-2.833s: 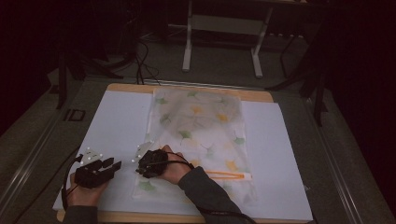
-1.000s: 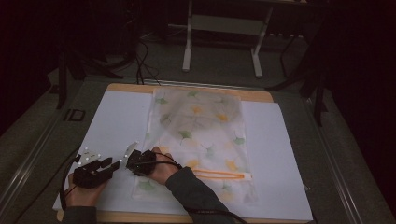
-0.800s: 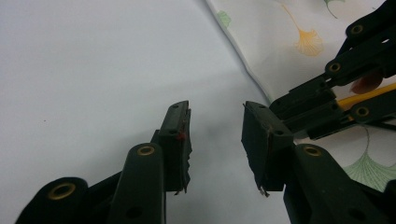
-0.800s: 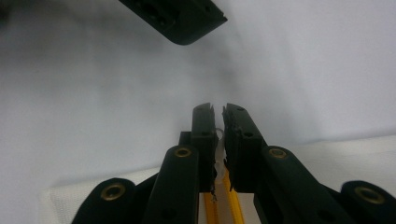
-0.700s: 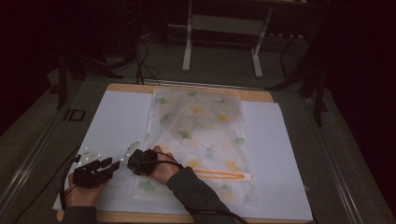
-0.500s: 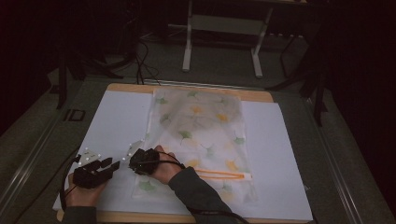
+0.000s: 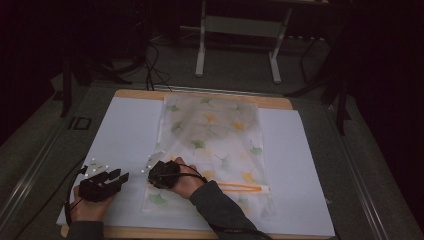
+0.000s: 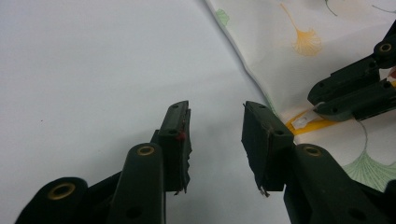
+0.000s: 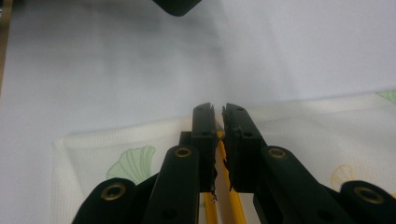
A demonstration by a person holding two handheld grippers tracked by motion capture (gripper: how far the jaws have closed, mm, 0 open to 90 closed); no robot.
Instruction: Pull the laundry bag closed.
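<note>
1. Right gripper (image 9: 218, 114) jaws nearly shut on the orange zipper strip (image 9: 223, 154) of the ginkgo-print bag (image 7: 215, 145), likely pinching the slider, though the view is too tight to be sure
2. Since 2.8 s ago it has slid left along the zipper to the bag's near-left corner
3. Left gripper (image 8: 215, 128) jaws apart, empty, over the white sheet (image 7: 125, 130) just beside the bag
4. Zip run looks about done

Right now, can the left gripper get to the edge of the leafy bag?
Probably yes. The left gripper is open over bare white sheet, and the bag edge lies just beside it with nothing between; the right gripper sits further along.
</note>
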